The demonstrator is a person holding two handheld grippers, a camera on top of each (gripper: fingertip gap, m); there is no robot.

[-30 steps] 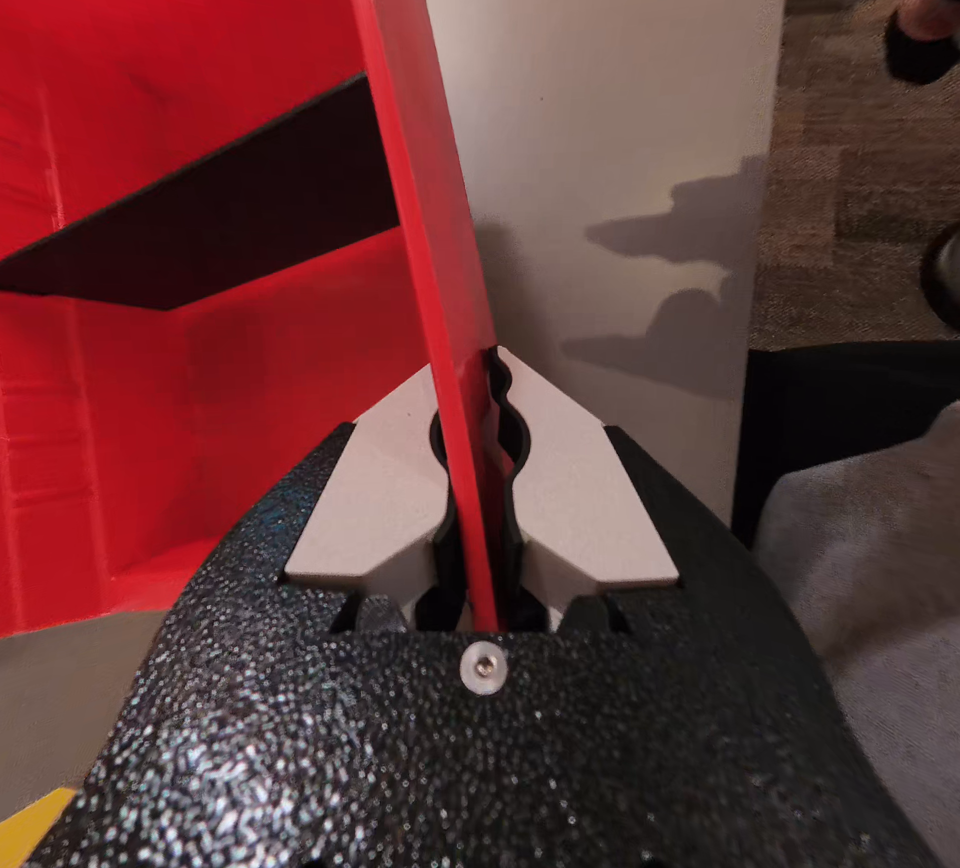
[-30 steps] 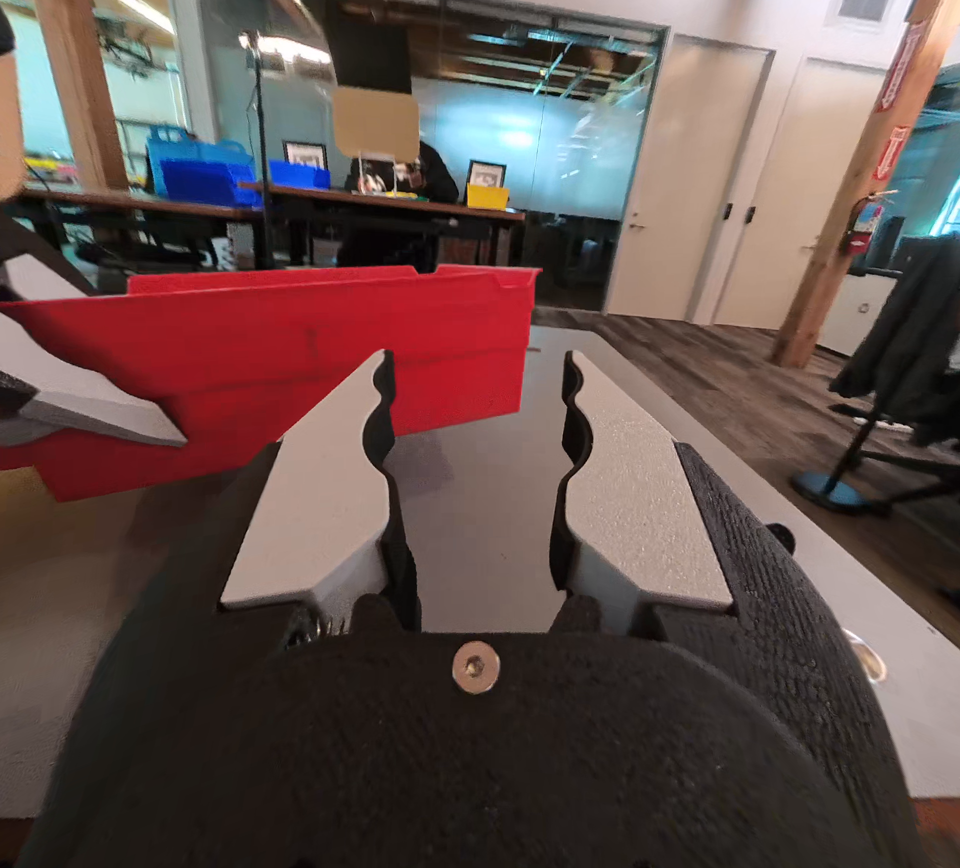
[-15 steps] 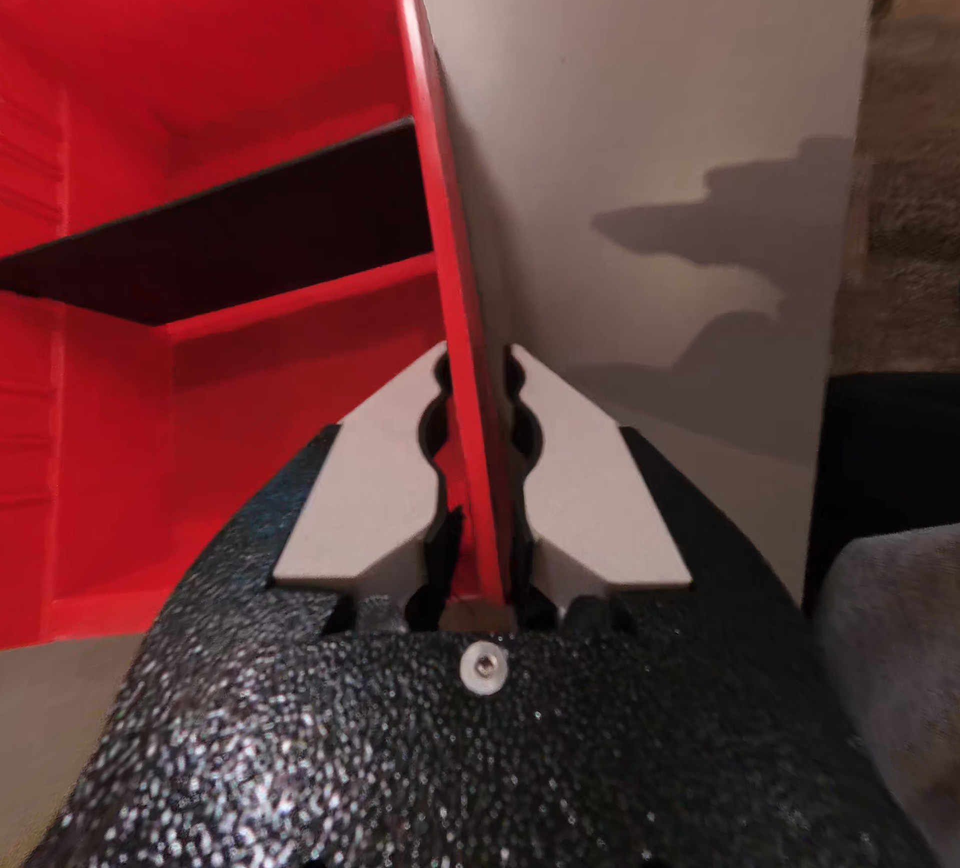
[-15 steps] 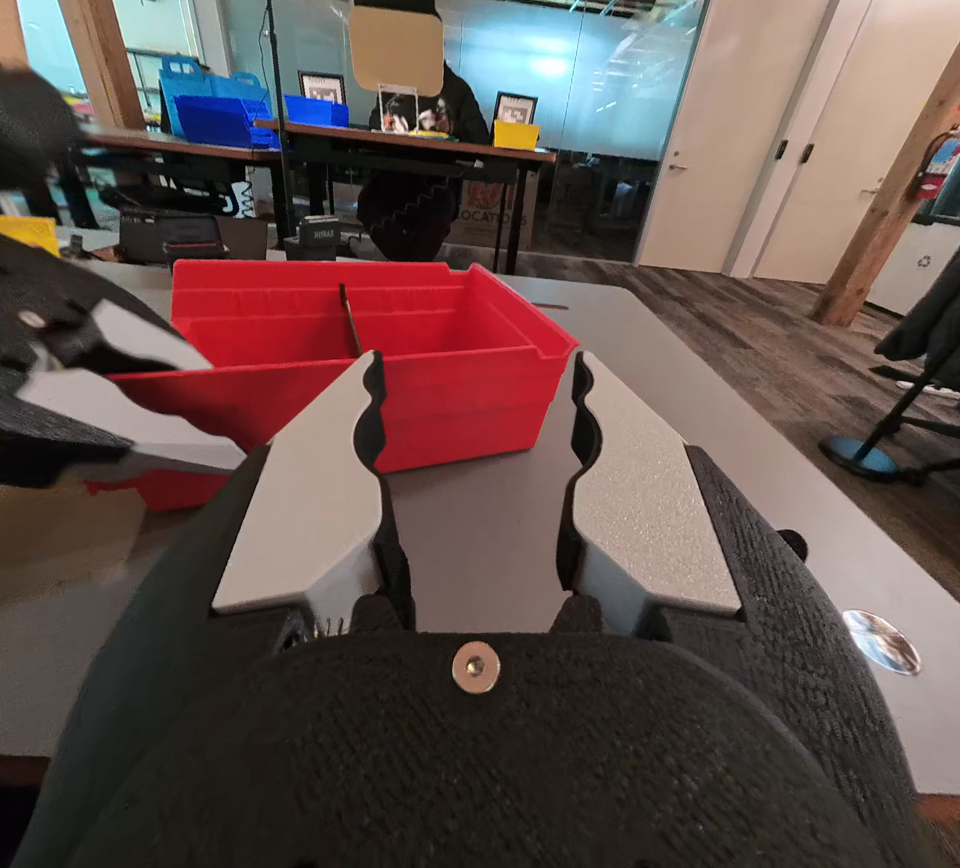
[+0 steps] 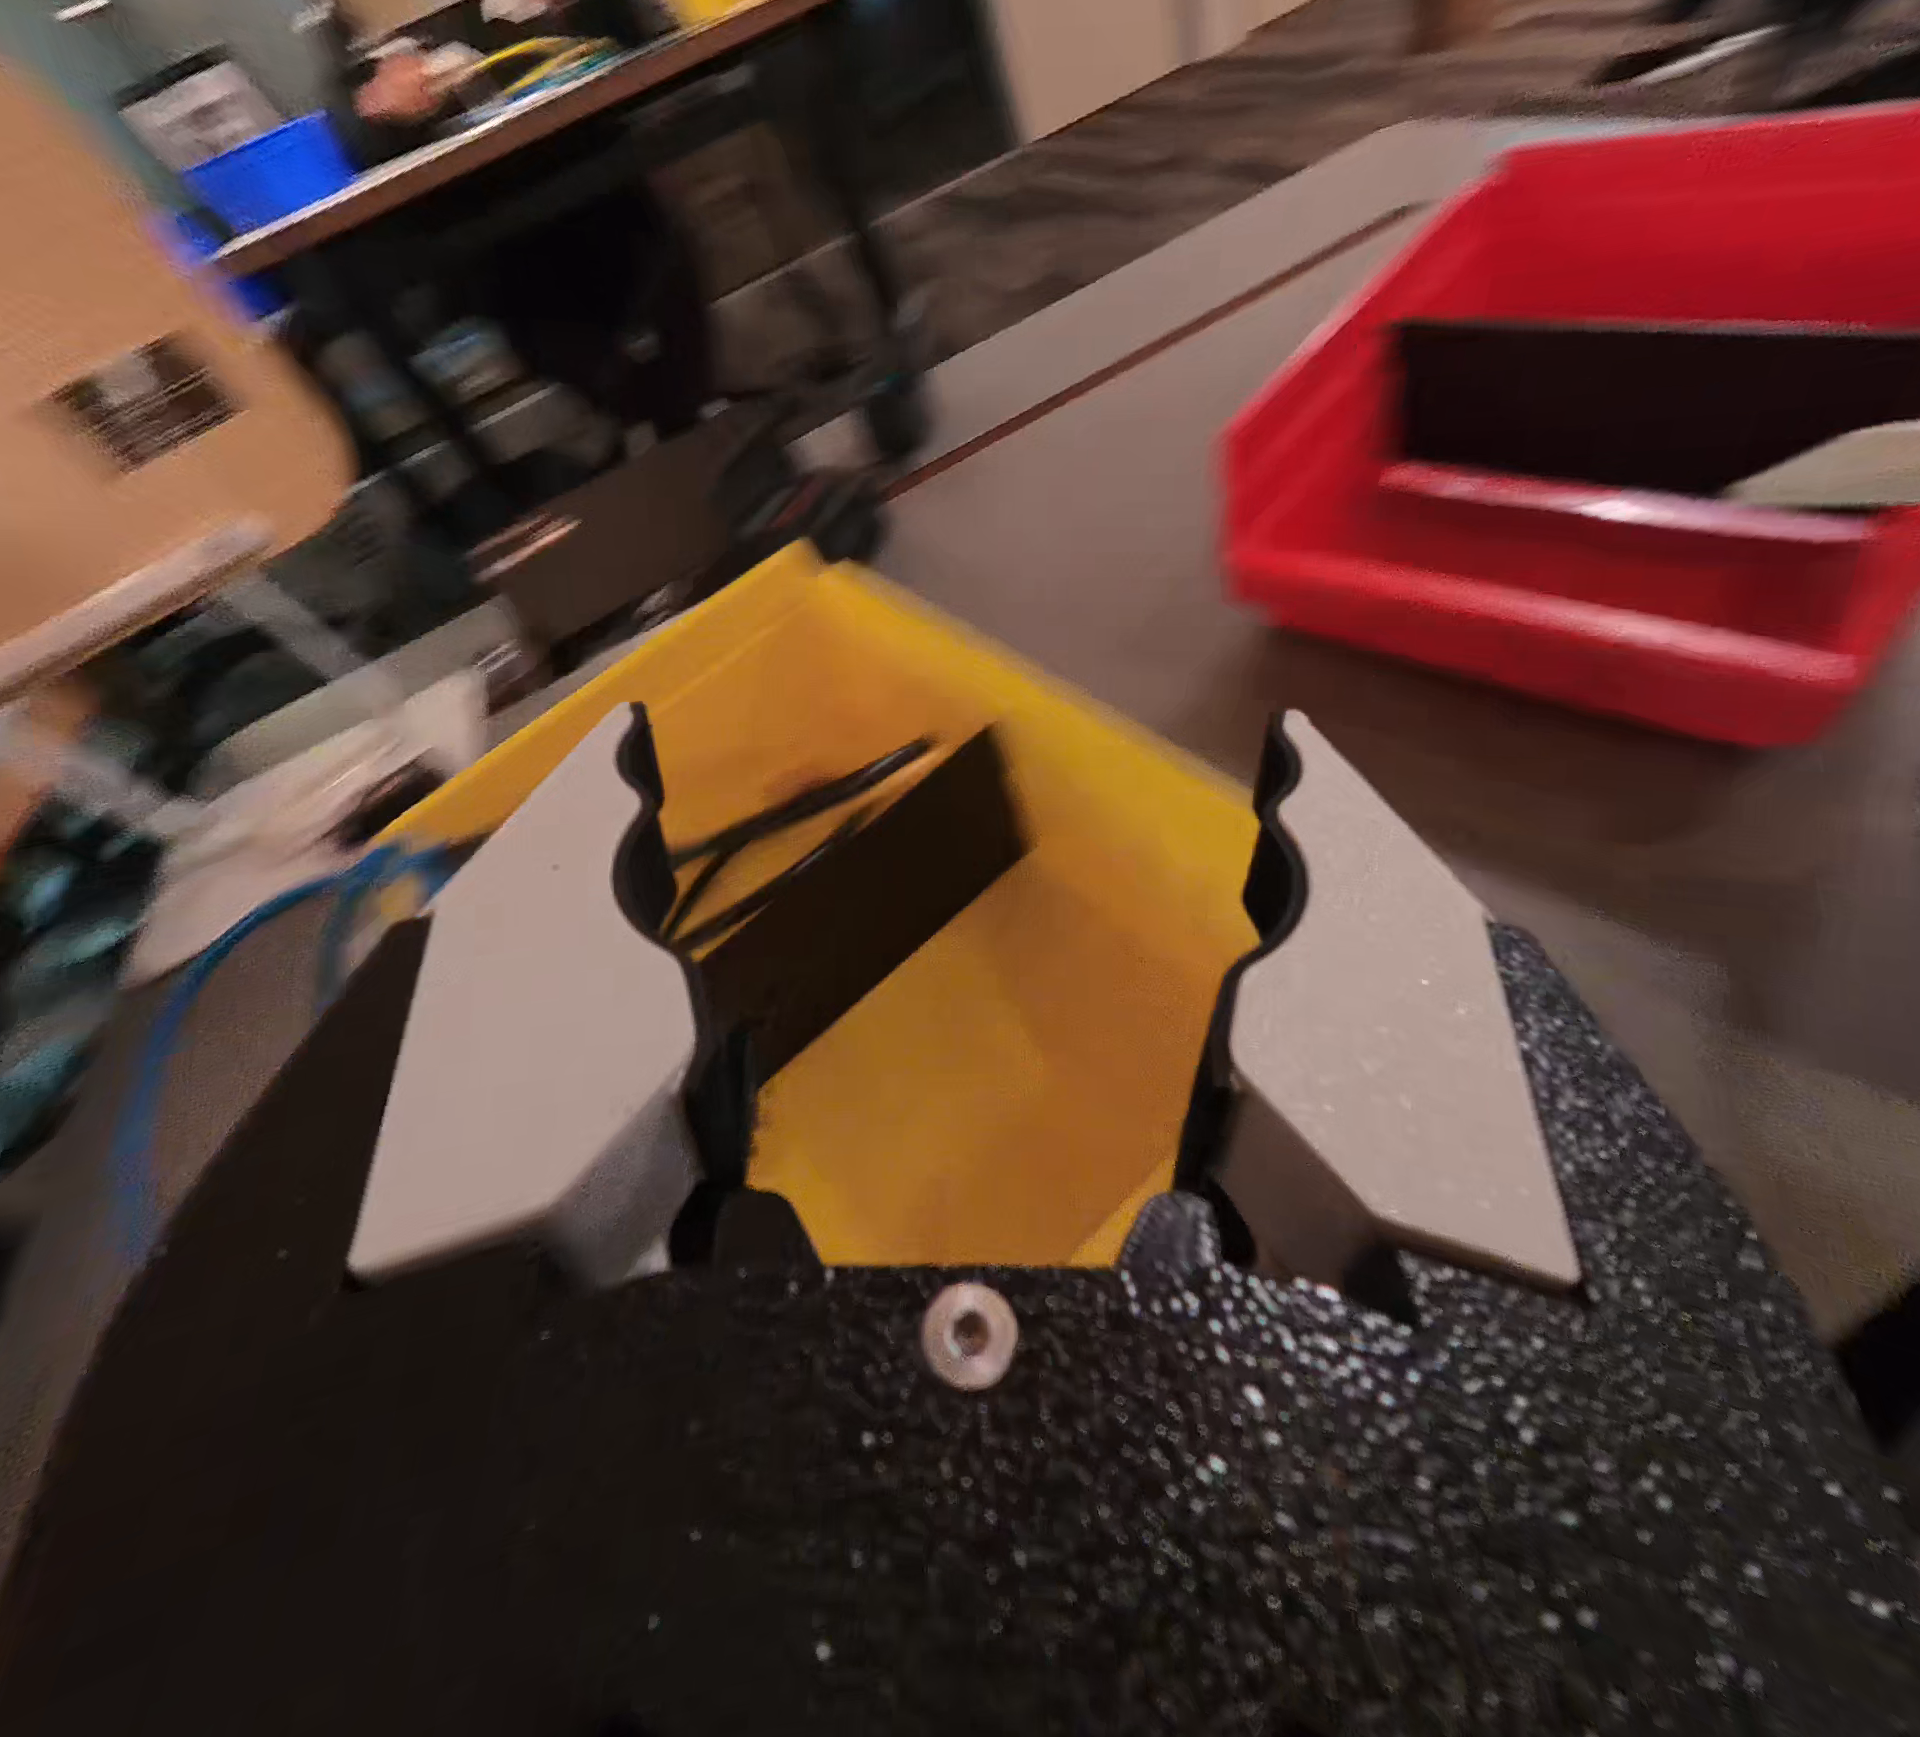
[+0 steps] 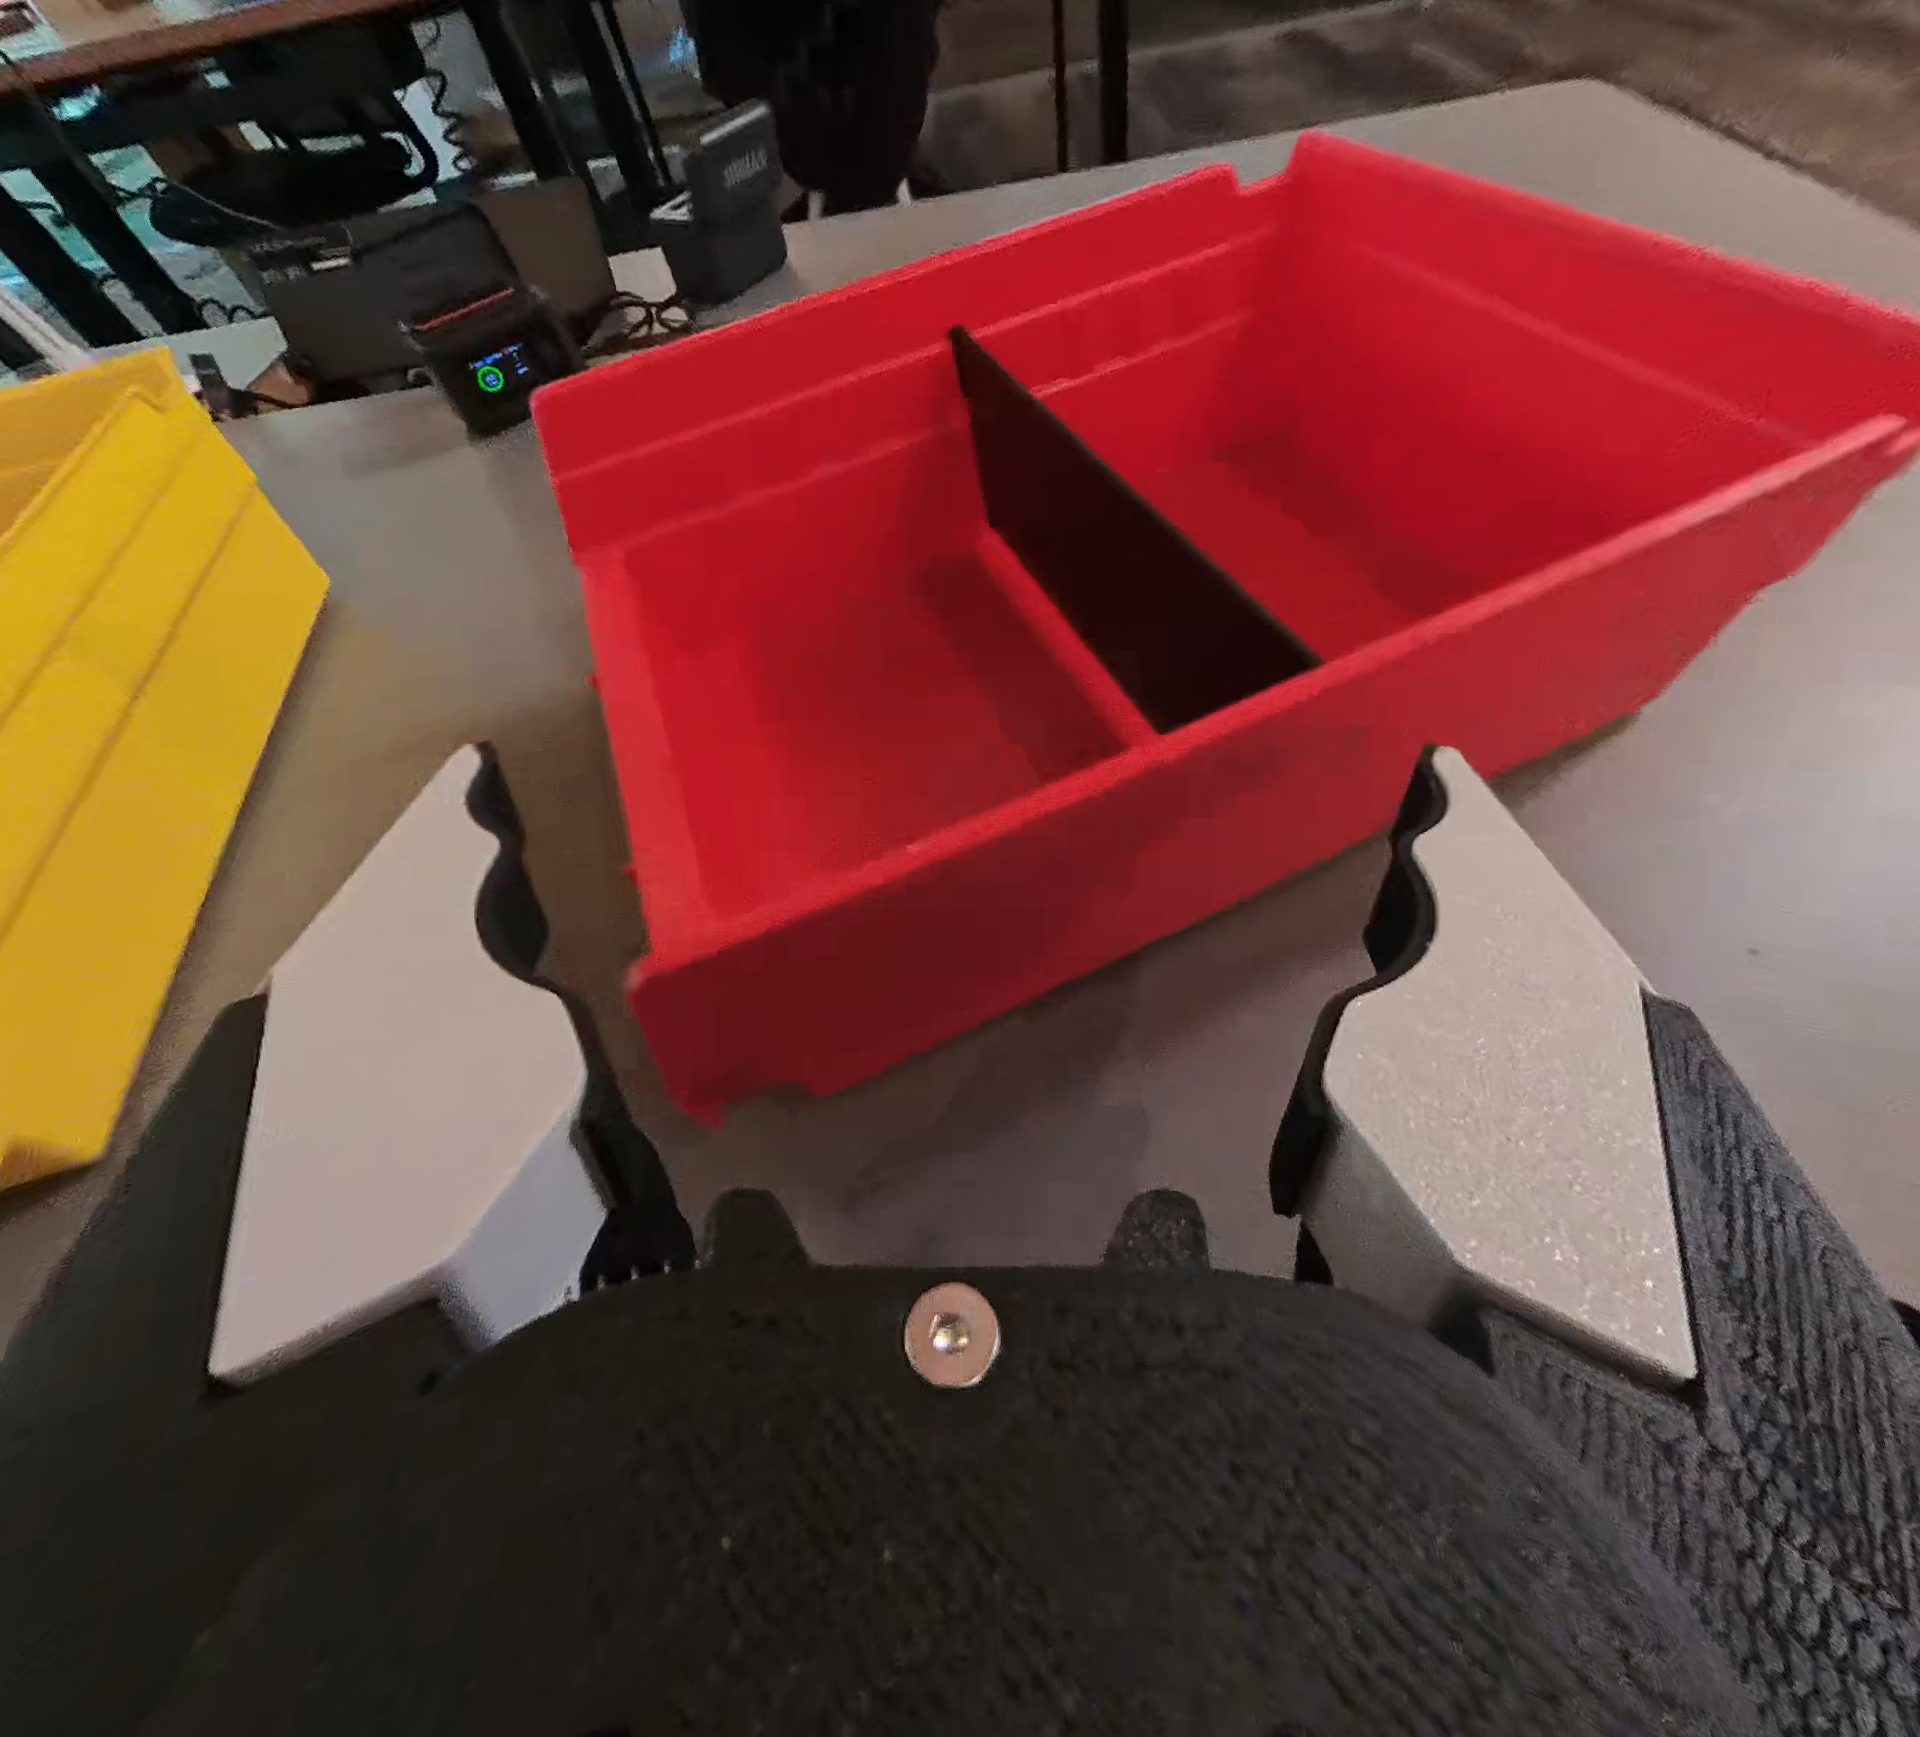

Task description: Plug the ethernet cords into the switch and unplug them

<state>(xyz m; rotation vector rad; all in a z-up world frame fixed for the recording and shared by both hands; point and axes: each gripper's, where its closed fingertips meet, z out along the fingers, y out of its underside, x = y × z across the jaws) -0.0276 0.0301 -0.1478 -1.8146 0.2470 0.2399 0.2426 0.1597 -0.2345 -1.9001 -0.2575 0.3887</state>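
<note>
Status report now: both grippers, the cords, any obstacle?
Left gripper open above yellow bin. Right gripper open, facing red bin. Switch not seen.

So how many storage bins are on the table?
2. The red bin sits ahead of the right tongs; the yellow bin lies under the left tongs. Others may be out of view.

Left wrist view looks down, close, into a yellow plastic bin (image 5: 1039,1012); right wrist view faces the divided red plastic bin (image 6: 1039,939); both share that red bin.
</note>
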